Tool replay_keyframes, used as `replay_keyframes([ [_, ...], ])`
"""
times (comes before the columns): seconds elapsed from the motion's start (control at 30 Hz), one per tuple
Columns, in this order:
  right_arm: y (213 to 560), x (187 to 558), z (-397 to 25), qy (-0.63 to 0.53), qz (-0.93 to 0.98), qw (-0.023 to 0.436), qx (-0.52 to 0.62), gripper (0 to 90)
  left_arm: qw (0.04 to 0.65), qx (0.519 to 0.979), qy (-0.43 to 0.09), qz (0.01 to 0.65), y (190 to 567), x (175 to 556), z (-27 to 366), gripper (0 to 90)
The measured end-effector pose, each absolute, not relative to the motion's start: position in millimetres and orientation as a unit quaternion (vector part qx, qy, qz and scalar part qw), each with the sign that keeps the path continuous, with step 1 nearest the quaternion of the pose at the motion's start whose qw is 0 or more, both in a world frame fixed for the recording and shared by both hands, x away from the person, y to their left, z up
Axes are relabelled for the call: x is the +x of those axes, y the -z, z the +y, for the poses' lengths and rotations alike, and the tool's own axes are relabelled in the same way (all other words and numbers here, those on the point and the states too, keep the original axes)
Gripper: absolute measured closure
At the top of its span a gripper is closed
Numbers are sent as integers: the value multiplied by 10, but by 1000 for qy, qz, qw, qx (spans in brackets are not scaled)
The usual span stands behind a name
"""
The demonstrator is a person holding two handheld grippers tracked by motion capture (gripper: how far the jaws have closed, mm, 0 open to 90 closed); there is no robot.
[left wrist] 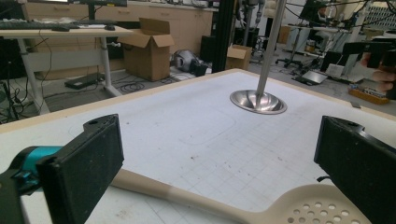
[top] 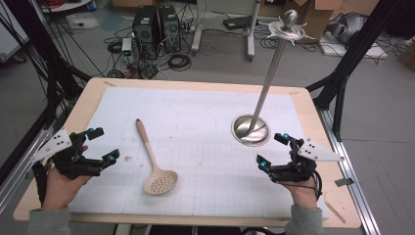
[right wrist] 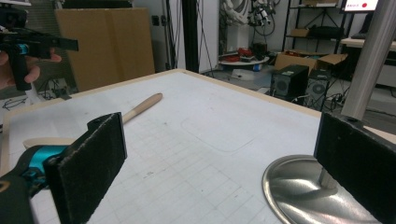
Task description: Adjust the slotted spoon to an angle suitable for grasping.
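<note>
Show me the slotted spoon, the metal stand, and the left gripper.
slotted spoon [top: 160, 182], high view, perforated bowl.
metal stand [top: 251, 130], high view, round base.
left gripper [top: 103, 145], high view, between its open fingertips.

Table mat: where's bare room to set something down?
The widest bare patch on the mat lies between the slotted spoon and the stand base, running up to the far edge. The strip along the near edge between the left gripper and right gripper is bare too. Tightest: between spoon and left gripper.

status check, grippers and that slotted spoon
Left gripper open, empty, beside slotted spoon. Right gripper open, empty, near metal stand. Spoon flat on mat, nothing blocking.
</note>
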State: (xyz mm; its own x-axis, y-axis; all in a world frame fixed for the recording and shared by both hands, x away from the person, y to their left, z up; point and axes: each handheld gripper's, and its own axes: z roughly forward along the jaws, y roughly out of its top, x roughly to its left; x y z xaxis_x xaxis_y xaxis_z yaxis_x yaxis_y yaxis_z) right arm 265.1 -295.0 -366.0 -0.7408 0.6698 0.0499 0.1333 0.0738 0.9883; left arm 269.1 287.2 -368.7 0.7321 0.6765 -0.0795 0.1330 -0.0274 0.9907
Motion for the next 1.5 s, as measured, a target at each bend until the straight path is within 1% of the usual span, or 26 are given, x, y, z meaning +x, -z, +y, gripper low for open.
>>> replay_keyframes([
  [0.33, 3675, 2650, -2956, -616, 701, 216, 288, 14, 638, 677, -213, 298, 3705, 2708, 2848, 18],
  [0.67, 3682, 2655, -2949, -615, 704, 213, 286, 14, 633, 683, -211, 296, 3764, 2737, 2785, 21],
  [0.77, 3681, 2649, -2942, -613, 705, 215, 284, 14, 633, 685, -209, 294, 3776, 2752, 2780, 35],
  [0.9, 3684, 2640, -2937, -611, 708, 212, 283, 14, 625, 692, -207, 296, 3779, 2772, 2768, 141],
  [0.93, 3684, 2640, -2937, -611, 708, 212, 283, 14, 624, 694, -205, 295, 3783, 2775, 2762, 141],
  [0.97, 3690, 2639, -2942, -610, 709, 212, 285, 14, 619, 700, -203, 294, 3794, 2780, 2757, 218],
  [1.13, 3692, 2629, -2937, -609, 709, 211, 286, 14, 608, 711, -196, 296, 3828, 2792, 2753, 406],
  [1.17, 3691, 2626, -2934, -610, 709, 211, 285, 14, 605, 714, -196, 295, 3838, 2794, 2750, 406],
  [1.23, 3689, 2626, -2930, -610, 710, 212, 282, 14, 603, 717, -189, 296, 3862, 2800, 2733, 464],
  [1.3, 3691, 2626, -2919, -608, 712, 210, 281, 14, 592, 726, -190, 294, 3887, 2813, 2697, 573],
  [1.4, 3692, 2624, -2916, -608, 713, 209, 279, 14, 583, 734, -192, 292, 3904, 2821, 2663, 667],
  [1.43, 3691, 2625, -2917, -609, 713, 210, 277, 14, 579, 738, -191, 290, 3917, 2828, 2641, 667],
  [1.47, 3690, 2619, -2918, -609, 713, 210, 277, 14, 573, 743, -191, 288, 3933, 2837, 2614, 740],
  [1.5, 3689, 2615, -2920, -609, 713, 209, 278, 14, 573, 744, -189, 287, 3945, 2845, 2601, 765],
])
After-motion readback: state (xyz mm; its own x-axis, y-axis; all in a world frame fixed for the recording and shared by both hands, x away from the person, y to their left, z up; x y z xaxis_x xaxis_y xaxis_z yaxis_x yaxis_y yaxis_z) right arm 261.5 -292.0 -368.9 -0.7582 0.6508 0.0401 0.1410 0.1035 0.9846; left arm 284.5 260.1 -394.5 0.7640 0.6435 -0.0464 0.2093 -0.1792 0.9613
